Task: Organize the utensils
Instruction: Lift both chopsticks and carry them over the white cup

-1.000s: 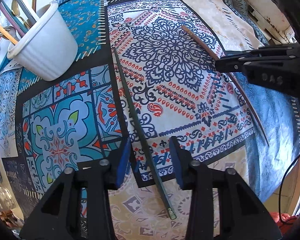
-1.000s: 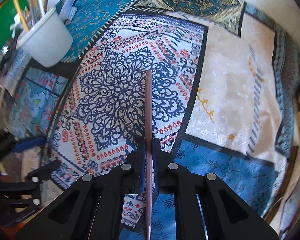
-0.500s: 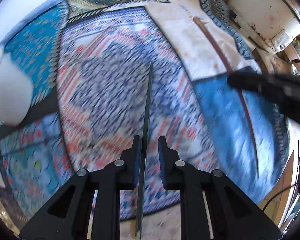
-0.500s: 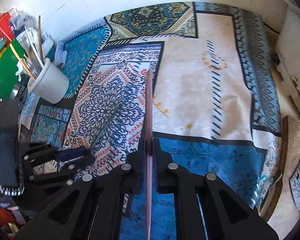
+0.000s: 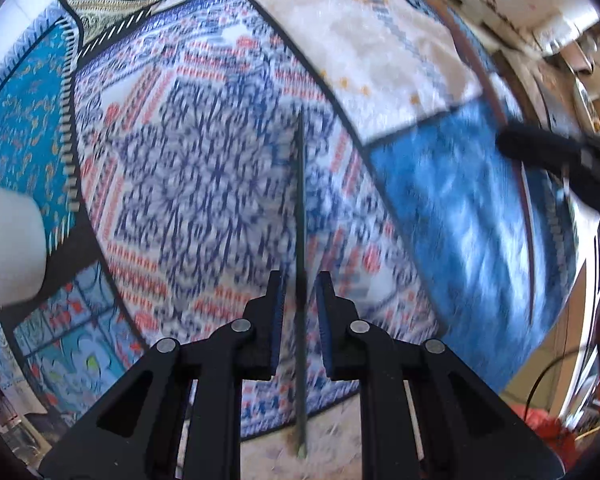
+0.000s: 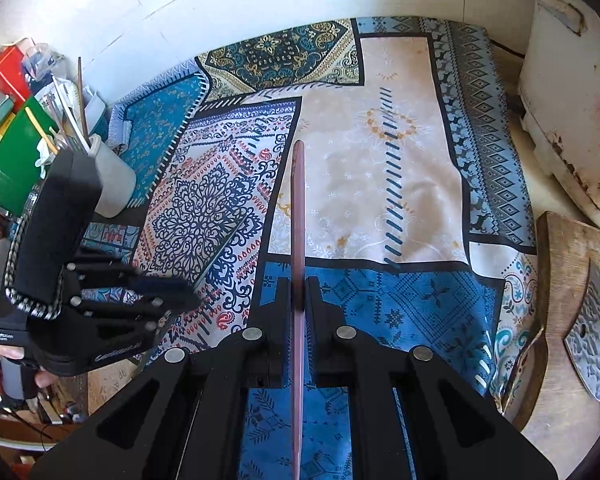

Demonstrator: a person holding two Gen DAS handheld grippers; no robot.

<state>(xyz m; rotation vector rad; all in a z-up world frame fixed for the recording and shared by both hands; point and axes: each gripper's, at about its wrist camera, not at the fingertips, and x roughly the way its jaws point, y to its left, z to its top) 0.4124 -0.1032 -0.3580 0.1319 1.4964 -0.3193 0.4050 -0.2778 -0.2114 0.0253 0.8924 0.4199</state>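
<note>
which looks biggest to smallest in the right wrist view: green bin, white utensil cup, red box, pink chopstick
1. Green bin, though partly cut off at the edge.
2. White utensil cup.
3. Red box.
The pink chopstick looks longest but is thin and nearest the camera, so I leave it unranked.

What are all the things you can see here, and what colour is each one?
Tablecloth: one, patchwork of blue, cream and red, covering the table.
Cup: one, white, far left of the cloth, holding sticks and utensils.
Green chopstick: one, dark green, between the left gripper's fingers.
Brown chopstick: one, reddish brown, clamped in the right gripper.
Green box: one, behind the cup.
Left gripper: black with blue pads, closing.
Right gripper: black, shut.
</note>
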